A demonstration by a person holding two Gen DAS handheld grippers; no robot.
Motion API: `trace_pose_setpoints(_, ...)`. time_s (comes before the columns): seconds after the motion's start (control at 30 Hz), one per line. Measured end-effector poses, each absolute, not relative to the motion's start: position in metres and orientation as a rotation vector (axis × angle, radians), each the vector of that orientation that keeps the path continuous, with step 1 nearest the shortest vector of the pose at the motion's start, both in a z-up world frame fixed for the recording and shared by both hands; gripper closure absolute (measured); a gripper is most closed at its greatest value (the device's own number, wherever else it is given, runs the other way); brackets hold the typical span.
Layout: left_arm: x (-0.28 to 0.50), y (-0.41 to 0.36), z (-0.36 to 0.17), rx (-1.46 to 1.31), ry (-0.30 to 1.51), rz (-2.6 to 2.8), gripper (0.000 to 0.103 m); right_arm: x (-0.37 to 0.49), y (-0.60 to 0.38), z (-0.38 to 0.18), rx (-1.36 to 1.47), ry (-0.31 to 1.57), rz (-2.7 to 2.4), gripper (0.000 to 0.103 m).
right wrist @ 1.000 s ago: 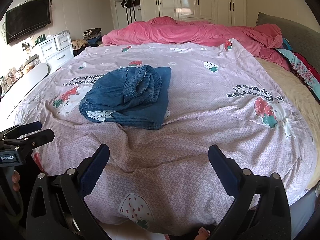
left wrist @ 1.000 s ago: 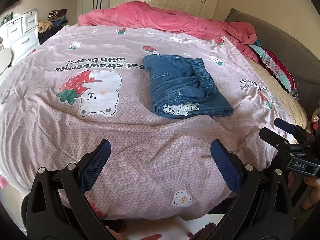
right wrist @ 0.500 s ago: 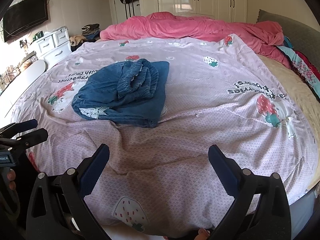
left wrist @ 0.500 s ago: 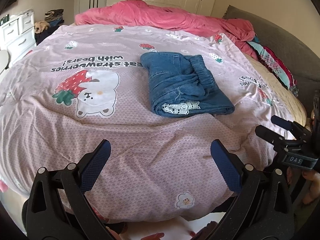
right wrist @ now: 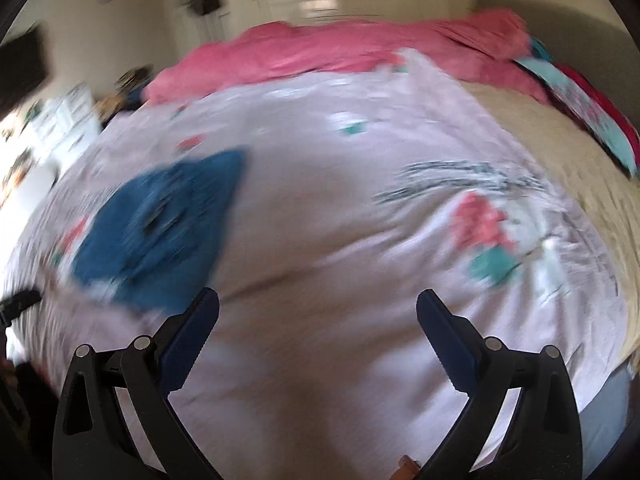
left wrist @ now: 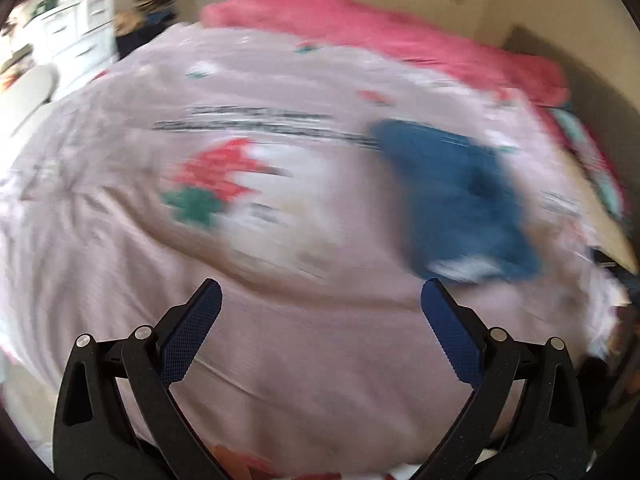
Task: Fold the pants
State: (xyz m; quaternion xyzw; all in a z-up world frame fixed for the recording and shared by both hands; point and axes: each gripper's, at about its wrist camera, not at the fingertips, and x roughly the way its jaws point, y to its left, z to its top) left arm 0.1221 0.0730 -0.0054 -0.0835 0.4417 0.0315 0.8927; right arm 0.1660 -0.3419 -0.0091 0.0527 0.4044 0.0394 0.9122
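Counting: we see one pair of pants (left wrist: 460, 196), two claws, one quilt (left wrist: 280, 340), one pink duvet (left wrist: 380, 36), one dresser (left wrist: 80, 28).
Pants: we find them as a blue folded bundle lying on the quilt; in our left view they sit right of centre, in our right view (right wrist: 160, 232) left of centre. Blur hides the folds.
Left claw (left wrist: 321, 304): we hold it with jaws spread wide, nothing between them, above the near part of the quilt and apart from the pants.
Right claw (right wrist: 318, 314): we hold it spread wide too and empty, over bare quilt (right wrist: 320, 360), with the pants just beyond its left finger.
Surface: we work on a bed covered by a pale pink quilt with strawberry prints and black lettering; the pink duvet lies bunched along the far edge.
Room: we make out cream walls, the white dresser at the far left, pale cabinet doors at the back.
Left view only: the large strawberry and bear print left of the pants.
Right view only: a tan mattress (right wrist: 560, 136) bare at the right, patterned cloth (right wrist: 592, 116) at its far edge, a dark screen (right wrist: 20, 64) on the left wall.
Blur: we see both views smeared, so small details are unclear.
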Motion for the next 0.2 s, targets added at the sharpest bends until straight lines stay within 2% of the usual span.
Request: trace_pose_setpoints(0.2, 0.206, 0.191, -0.034, -0.153, 1.009, 0.353, 0.009, 0.271, -0.466, -0.037, 0.091, 0.936, -0.218, 0.004)
